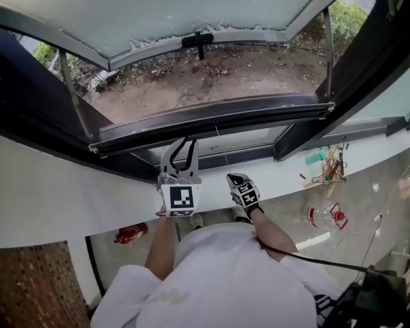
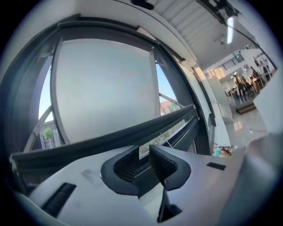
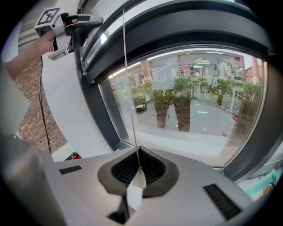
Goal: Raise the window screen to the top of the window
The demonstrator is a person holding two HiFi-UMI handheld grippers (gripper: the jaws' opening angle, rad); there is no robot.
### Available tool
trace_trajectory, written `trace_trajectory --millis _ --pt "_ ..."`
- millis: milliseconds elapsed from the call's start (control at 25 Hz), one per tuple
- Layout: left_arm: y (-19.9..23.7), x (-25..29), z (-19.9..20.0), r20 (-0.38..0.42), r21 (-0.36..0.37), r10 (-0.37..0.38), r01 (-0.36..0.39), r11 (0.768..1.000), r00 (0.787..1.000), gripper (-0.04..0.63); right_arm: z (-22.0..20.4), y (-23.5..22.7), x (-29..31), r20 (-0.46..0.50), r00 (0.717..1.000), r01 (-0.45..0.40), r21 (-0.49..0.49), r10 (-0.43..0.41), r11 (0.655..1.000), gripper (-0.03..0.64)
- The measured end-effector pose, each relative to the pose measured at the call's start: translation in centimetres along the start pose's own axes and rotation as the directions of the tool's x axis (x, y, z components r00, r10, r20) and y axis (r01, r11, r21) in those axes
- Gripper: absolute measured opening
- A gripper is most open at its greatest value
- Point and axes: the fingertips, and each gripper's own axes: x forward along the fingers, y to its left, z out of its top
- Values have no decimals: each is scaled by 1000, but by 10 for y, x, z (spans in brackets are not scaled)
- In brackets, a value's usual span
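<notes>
White wall below a dark window frame fills most of my head view, with bare dirt outside past the glass. The pale pane is swung outward at the top.

The window screen shows to me as its dark bar, lying low across the opening just above the sill. Its long axis runs side to side, and the right end sits a little higher in my feed.

The person's white shirt takes up the bottom of the view, with both arms reaching up toward the bar.

My left gripper points level at the bar. Its claw is narrow but not closed, with daylight showing through the gap and the tips right at the bar's lower edge. I can't tell whether they touch it.

My right gripper tilts downward with its claw clamped on a thin cord. The cord runs straight up to the frame, and a small white tab hangs at the pads.

On the floor to the right stands a clear jug with red fittings (its contents are too small for me to read). A red fire extinguisher lies by the wall on the left.
</notes>
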Motion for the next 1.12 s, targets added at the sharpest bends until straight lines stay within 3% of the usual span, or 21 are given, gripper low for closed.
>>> trace_trajectory --millis 160,400,680,1120 --pt "6 -5 -20 -49 -205 18 -27 978 999 33 9 6 4 12 1000 -7 -38 7 999 0" --pt "10 -12 -30 -54 -294 30 -45 955 998 0 16 14 4 30 999 -7 -74 9 997 0" --pt "8 -13 -31 -46 -321 30 -43 946 998 0 35 14 -2 96 995 -2 -76 9 997 0" --pt "4 -12 -33 -46 -342 26 -41 939 999 0 68 9 -17 225 974 -39 30 31 999 0"
